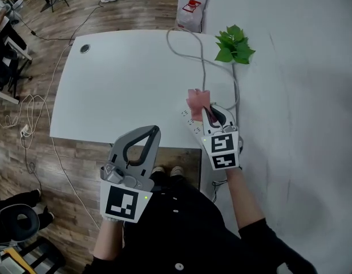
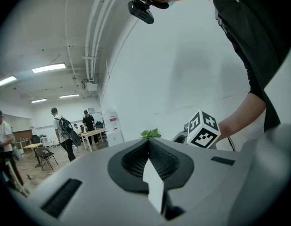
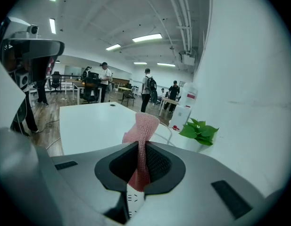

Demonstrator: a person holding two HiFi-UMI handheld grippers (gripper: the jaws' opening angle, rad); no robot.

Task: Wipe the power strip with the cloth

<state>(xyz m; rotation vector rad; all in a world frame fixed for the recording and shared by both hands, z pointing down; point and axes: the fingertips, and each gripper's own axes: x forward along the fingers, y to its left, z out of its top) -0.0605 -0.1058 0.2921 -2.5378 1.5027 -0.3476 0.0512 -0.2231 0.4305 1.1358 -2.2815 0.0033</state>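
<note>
A white power strip (image 1: 190, 121) lies on the white table (image 1: 118, 84) near its front right edge, and its grey cable (image 1: 184, 37) runs toward the back. My right gripper (image 1: 207, 109) hovers over the strip, shut on a pink knitted cloth (image 1: 197, 100) that sticks up from the jaws. In the right gripper view the cloth (image 3: 144, 126) is pinched in my right gripper (image 3: 143, 147), with a bit of the power strip (image 3: 134, 199) below. My left gripper (image 1: 154, 130) is shut and empty at the table's front edge, left of the strip; in its own view the left gripper (image 2: 148, 143) points level.
A green potted plant (image 1: 234, 44) stands at the back right by the white wall (image 1: 301, 96). A white unit with a red label (image 1: 190, 7) stands beyond the table. Cables (image 1: 33, 124) trail on the wooden floor at left. People stand in the far room (image 3: 147, 91).
</note>
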